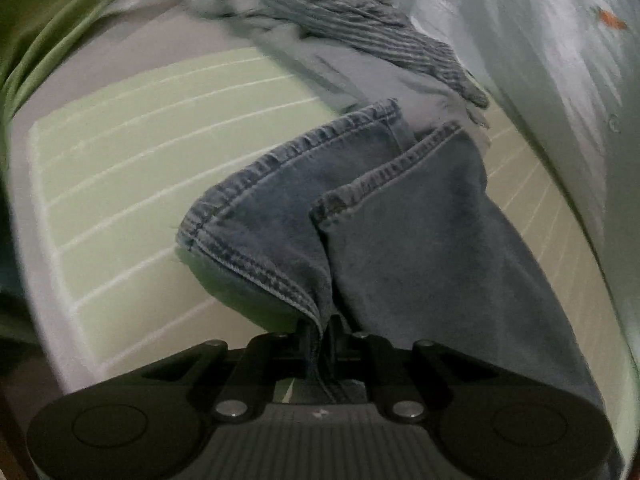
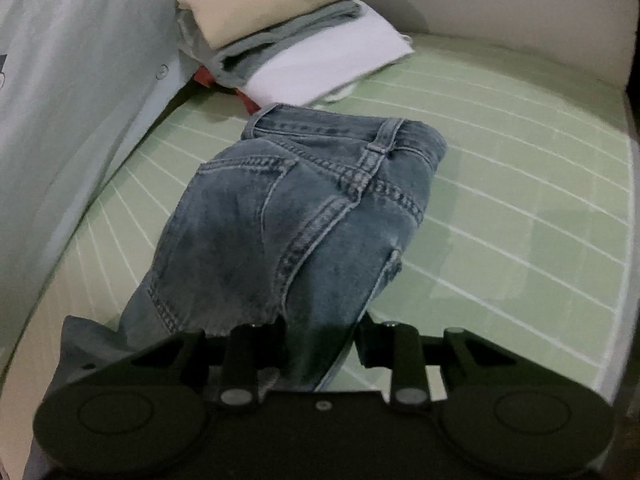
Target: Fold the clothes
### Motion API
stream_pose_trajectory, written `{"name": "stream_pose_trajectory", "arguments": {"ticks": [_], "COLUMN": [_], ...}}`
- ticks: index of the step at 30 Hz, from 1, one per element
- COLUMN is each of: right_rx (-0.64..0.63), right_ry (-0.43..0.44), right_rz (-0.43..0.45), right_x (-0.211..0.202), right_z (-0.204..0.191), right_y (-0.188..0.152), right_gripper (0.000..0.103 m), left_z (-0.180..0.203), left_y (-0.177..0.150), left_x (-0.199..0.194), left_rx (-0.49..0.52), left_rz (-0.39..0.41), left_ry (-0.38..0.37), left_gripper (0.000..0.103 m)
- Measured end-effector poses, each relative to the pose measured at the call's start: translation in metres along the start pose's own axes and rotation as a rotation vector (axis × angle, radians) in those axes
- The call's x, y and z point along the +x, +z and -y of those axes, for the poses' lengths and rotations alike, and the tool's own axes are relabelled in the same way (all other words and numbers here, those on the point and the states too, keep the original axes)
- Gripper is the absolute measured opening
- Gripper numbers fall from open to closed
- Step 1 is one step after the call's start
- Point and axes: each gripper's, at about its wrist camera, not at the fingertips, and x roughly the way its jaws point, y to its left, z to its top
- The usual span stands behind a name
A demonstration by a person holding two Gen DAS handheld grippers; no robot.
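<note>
Denim fills the near part of both wrist views: I am holding one pair of jeans (image 1: 400, 240) by two ends above a green mat (image 1: 160, 140) ruled with white lines. Nearest in the left view, my left gripper (image 1: 320, 344) has its jaws pressed together on the hem of one leg, the stitched cuff bunched between them, while the second cuff hangs free just beside it. In the right view, my right gripper (image 2: 316, 344) sits at the thigh, and dark cloth passes between its jaws; they look clamped on the denim, though the fold hides the contact. Beyond it the seat, back pocket and waistband (image 2: 332, 128) rest on the mat. Farther off lies a folded stack (image 2: 280, 24) of cream, grey and white garments, touching a pale sheet-like wall on the left. Far in the left view a striped cloth (image 1: 352, 28) lies crumpled. I judge the step to be carrying the legs over toward the waistband. To do it well I should keep both grips level and taut, bring the loose cuff along with the held one, line the hems with the waistband, and stop short of the stack.
</note>
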Motion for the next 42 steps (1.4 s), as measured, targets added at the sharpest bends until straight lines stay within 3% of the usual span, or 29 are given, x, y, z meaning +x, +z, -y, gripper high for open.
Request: {"name": "stream_pose_trajectory", "arguments": {"ticks": [4,9,11,12,13,17,20,24,26,34,37,40,42], "right_rx": [-0.070,-0.154,-0.172,-0.188,-0.205,-0.275,-0.385,-0.466,-0.480,-0.522,-0.531,-0.543,-0.551], "right_ry": [-0.025,-0.079,-0.091,-0.086,-0.081,-0.062,-0.061,-0.064,-0.070,-0.090,-0.101,-0.103,-0.103], "right_rz": [-0.019,-0.015,0.010,0.025,0.040,0.099,0.116,0.114,0.101,0.051,0.041,0.048,0.054], "right_x": [-0.005,-0.018,-0.027,-0.032,-0.037,-0.056,-0.068,-0.077,-0.079,-0.085,-0.087,-0.092,-0.096], "right_z": [0.000,-0.016,-0.024,-0.030,-0.035,-0.057,-0.081,-0.098,-0.101,-0.109,-0.108,-0.109,-0.109], "right_y": [-0.006,-0.017,-0.026,-0.033,-0.040,-0.069,-0.093,-0.124,-0.138,-0.188,-0.193,-0.196,-0.198], "right_gripper": [0.037,0.046,0.065,0.088,0.099,0.100,0.101,0.102,0.102,0.102,0.102,0.102,0.102], "left_z": [-0.013,-0.011,-0.012,-0.012,-0.011,-0.005,-0.001,0.002,0.002,0.013,0.010,0.006,0.003], "left_y": [-0.005,0.001,0.008,0.011,0.014,0.030,0.044,0.062,0.068,0.057,0.054,0.057,0.062], "left_x": [-0.016,-0.032,-0.037,-0.039,-0.039,-0.040,-0.046,-0.044,-0.037,0.002,0.014,0.021,0.013], "left_rx": [0.034,0.122,0.151,0.162,0.172,0.205,0.227,0.263,0.273,0.385,0.372,0.353,0.337], "left_rz": [0.017,0.069,0.090,0.098,0.100,0.119,0.176,0.210,0.183,0.027,0.006,-0.013,0.007], "left_ry": [0.001,0.038,0.020,0.009,0.005,-0.011,-0.013,-0.034,-0.075,-0.134,-0.123,-0.138,-0.176], "left_gripper": [0.022,0.023,0.029,0.030,0.030,0.032,0.045,0.049,0.054,0.054,0.051,0.015,0.010]}}
